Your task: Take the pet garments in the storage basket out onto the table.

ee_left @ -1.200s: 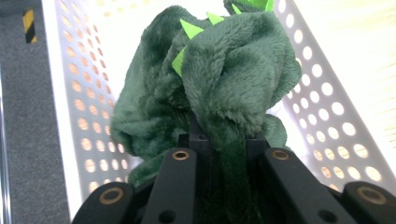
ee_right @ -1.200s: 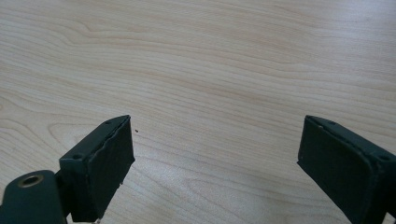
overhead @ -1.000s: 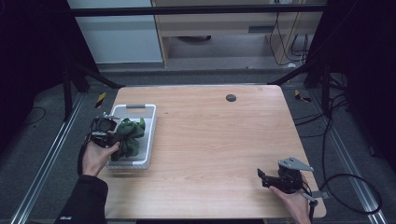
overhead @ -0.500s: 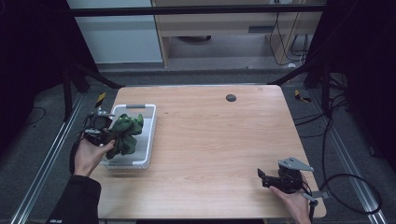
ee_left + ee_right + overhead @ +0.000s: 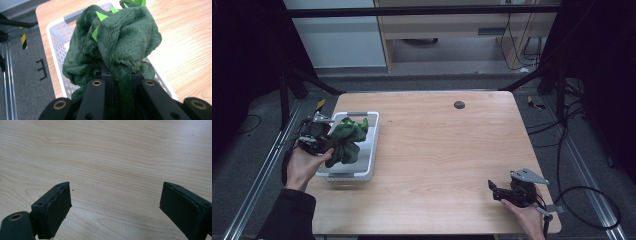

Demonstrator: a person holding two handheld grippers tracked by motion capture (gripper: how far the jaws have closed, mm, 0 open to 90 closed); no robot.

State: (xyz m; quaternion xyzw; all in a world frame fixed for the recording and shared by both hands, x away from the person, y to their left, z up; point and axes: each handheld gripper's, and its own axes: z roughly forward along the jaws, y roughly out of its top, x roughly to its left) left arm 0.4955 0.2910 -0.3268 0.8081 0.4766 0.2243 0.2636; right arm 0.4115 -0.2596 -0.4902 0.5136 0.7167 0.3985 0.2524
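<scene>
Two grippers work at a pale wooden table (image 5: 447,150) with a fine, wavy grain. At the table's left edge the left gripper (image 5: 328,145) pinches a dark green plush toy (image 5: 346,140), its black jaws pressed together on a thick fold of the fabric. In the left gripper view the toy (image 5: 120,42) is soft, deep-piled fleece, bunched into rounded lumps, with small bright green felt triangles (image 5: 101,16) standing along its top. The fold runs down between the two flat black jaws, which show round brass-coloured rivets.

Under the toy sits a white plastic basket (image 5: 364,172), rectangular with rounded corners; its walls (image 5: 58,43) are pierced with rows of small oval holes. The toy hangs above the basket's opening, held clear of the rim on the near side, though I cannot tell whether its lower folds touch the basket's floor.

Near the table's right front corner the right gripper (image 5: 494,190) lies low over the wood, a grey three-cornered plate on top. Its jaws are spread wide, with nothing between them: in the right gripper view two blunt, matt black pads (image 5: 53,206) frame bare wood. A small dark round disc (image 5: 459,104) lies at the far side of the table.
</scene>
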